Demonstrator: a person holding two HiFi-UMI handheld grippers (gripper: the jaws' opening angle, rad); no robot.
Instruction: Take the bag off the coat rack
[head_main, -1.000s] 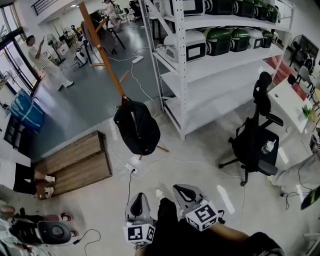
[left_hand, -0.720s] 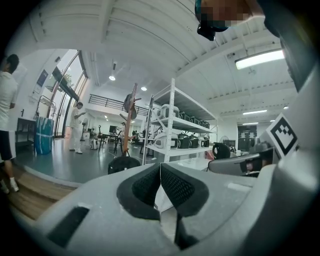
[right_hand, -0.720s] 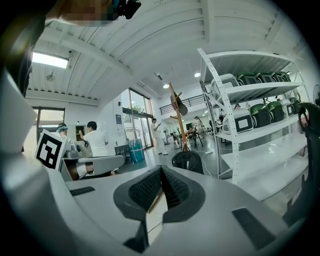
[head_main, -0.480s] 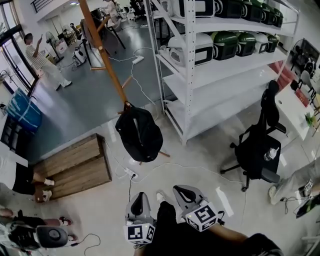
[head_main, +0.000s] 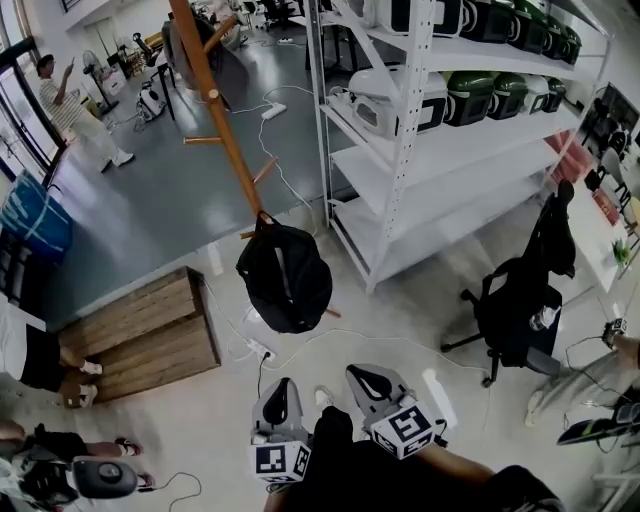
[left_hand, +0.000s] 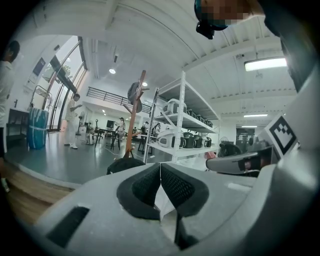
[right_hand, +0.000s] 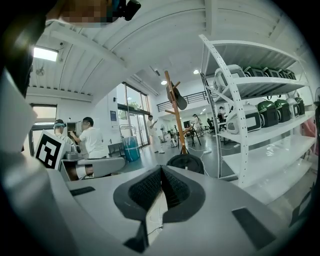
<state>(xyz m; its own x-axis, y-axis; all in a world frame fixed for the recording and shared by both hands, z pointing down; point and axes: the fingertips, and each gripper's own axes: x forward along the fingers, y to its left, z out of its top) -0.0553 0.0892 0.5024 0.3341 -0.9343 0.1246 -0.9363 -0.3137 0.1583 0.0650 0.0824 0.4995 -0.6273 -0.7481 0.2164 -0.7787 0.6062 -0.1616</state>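
Note:
A black bag (head_main: 285, 275) hangs low on a wooden coat rack (head_main: 212, 105), a few steps ahead of me on the floor. The same bag (left_hand: 122, 164) shows beyond the left jaws, and the bag (right_hand: 185, 162) sits just past the right jaws, under the rack's pole (right_hand: 176, 115). My left gripper (head_main: 279, 394) and right gripper (head_main: 368, 381) are held low near my body, well short of the bag. Both are shut, pads together, with nothing between them.
A white metal shelf unit (head_main: 420, 130) with green and white appliances stands right of the rack. A wooden platform (head_main: 140, 330) lies to the left, a black office chair (head_main: 525, 300) to the right. White cables and a power strip (head_main: 262, 352) trail across the floor. People stand at the left.
The view has shifted forward: rack, bag and shelves sit slightly lower and closer in the head view. Both grippers keep their place near my body and stay shut.

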